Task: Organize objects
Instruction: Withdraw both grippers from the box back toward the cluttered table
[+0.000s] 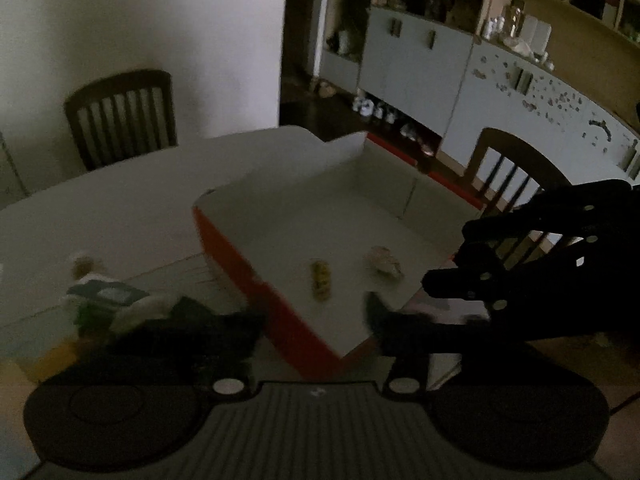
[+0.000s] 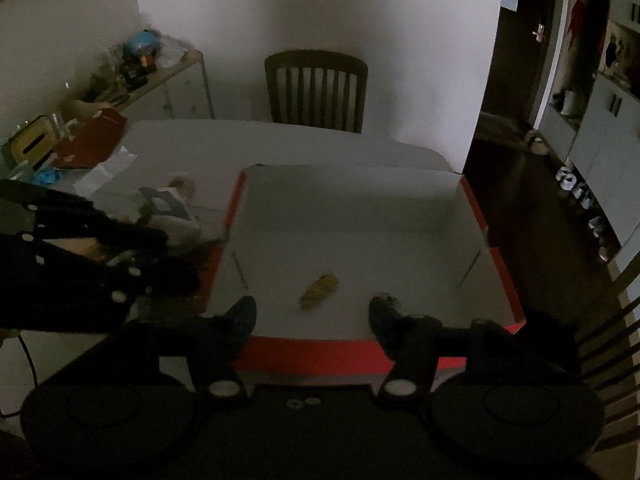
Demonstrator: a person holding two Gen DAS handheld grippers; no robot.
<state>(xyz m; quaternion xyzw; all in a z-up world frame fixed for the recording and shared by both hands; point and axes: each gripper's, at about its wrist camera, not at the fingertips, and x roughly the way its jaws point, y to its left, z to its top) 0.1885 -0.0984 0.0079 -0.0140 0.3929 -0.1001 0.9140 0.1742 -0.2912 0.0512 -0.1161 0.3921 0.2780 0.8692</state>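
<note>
Both jaws are standing wide, empty. Right gripper is hovering over the red box, where a yellow packet is lying; left gripper should be approaching the table clutter squarely.

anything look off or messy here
Mostly the heap of items on the table, left of the red box, not yet sorted. Only a yellow item and a crumpled pale one lie inside.

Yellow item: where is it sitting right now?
The yellow item lies on the white floor of the red-sided box, just ahead of the open right gripper; a pale crumpled item lies beside it.
</note>
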